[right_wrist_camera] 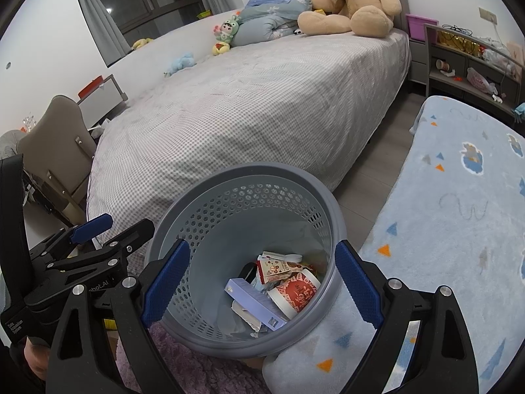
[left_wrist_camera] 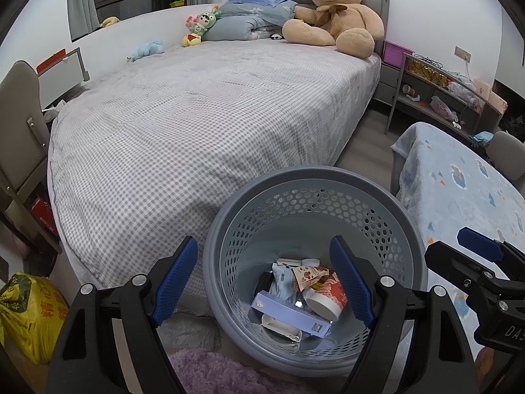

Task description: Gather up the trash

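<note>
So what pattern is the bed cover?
The bed cover is a small grey-and-white check, clearest in the left wrist view.

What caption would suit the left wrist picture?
Open left gripper above a grey perforated basket of collected trash, beside a checked bed.

A big teddy bear (left_wrist_camera: 334, 13) sits at the head of the checked bed (left_wrist_camera: 203, 124), folded quilt (left_wrist_camera: 242, 23) beside it, small plush toys (left_wrist_camera: 200, 26) nearby.
</note>
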### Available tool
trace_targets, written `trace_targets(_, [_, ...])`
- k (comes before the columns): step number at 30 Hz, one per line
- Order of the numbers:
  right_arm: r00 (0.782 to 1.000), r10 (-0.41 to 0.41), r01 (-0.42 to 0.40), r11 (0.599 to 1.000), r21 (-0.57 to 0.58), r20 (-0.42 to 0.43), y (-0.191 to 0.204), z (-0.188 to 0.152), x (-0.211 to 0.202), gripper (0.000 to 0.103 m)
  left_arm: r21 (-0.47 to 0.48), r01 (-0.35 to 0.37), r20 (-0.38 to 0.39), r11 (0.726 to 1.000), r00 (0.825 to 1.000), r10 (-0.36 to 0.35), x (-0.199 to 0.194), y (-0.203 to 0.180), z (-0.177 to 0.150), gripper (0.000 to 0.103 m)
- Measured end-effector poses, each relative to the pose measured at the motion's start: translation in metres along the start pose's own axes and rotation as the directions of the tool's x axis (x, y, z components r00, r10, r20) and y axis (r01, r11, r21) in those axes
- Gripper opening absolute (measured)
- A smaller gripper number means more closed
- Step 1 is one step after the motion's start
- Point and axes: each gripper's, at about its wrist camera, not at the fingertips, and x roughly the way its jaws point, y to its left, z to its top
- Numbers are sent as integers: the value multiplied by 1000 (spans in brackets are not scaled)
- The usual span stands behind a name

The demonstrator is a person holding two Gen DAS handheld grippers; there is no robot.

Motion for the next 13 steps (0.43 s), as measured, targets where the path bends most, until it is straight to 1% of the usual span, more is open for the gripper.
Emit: trace_targets(13, [1000,0,0,1000,-1,1,0,0,0,88,-5,-3,0,1000,1000,3,0,1,-1,79])
